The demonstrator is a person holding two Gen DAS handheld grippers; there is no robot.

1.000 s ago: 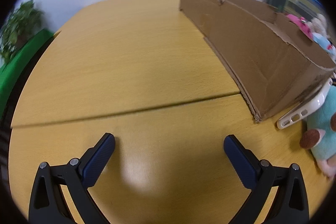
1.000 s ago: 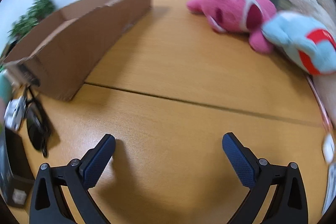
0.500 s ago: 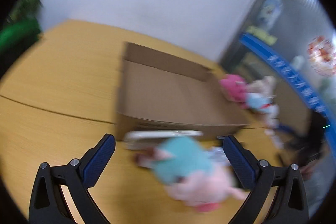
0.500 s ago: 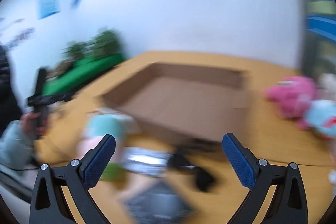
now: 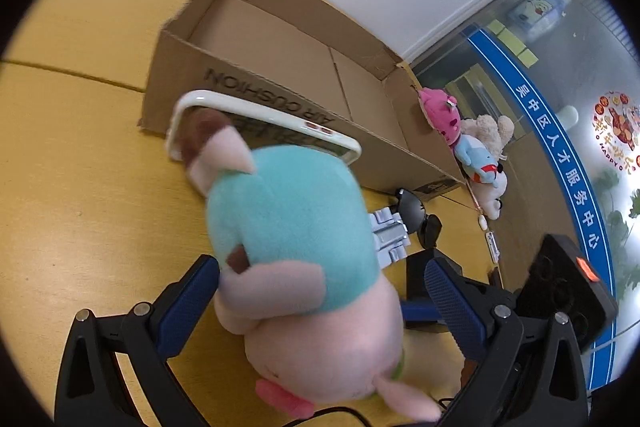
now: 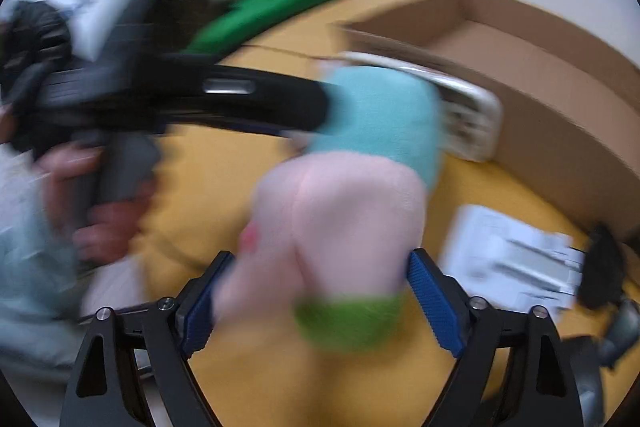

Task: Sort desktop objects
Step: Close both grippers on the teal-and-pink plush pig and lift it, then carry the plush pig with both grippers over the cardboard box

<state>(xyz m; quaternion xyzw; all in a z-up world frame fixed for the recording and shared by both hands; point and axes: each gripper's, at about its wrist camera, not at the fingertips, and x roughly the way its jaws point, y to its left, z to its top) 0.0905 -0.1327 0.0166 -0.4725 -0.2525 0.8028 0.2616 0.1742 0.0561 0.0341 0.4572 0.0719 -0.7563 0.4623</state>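
A plush toy (image 5: 288, 219) in a teal shirt, with a pink body, lies on the wooden table (image 5: 80, 187) in front of an open cardboard box (image 5: 260, 95). My left gripper (image 5: 318, 303) is open around its teal back; the pads stand beside it without squeezing. My right gripper (image 6: 322, 303) straddles the toy's pink lower half (image 6: 352, 211). Its jaws are closing, and the blue pads sit just at the toy's sides. In the blurred right wrist view, one black finger (image 6: 260, 99) of the left gripper reaches in from the left, held by a person's hand (image 6: 100, 187).
A white phone case (image 5: 256, 111) leans on the box behind the toy. Black sunglasses (image 5: 416, 215) and a grey-white packet (image 5: 390, 239) lie to its right. A pink plush (image 5: 440, 111) and other soft toys (image 5: 480, 159) sit past the box's right end.
Both views swung away from the bare table and the box side onto the teal and pink plush. It now lies between both pairs of fingers. The right jaws look slightly narrower.
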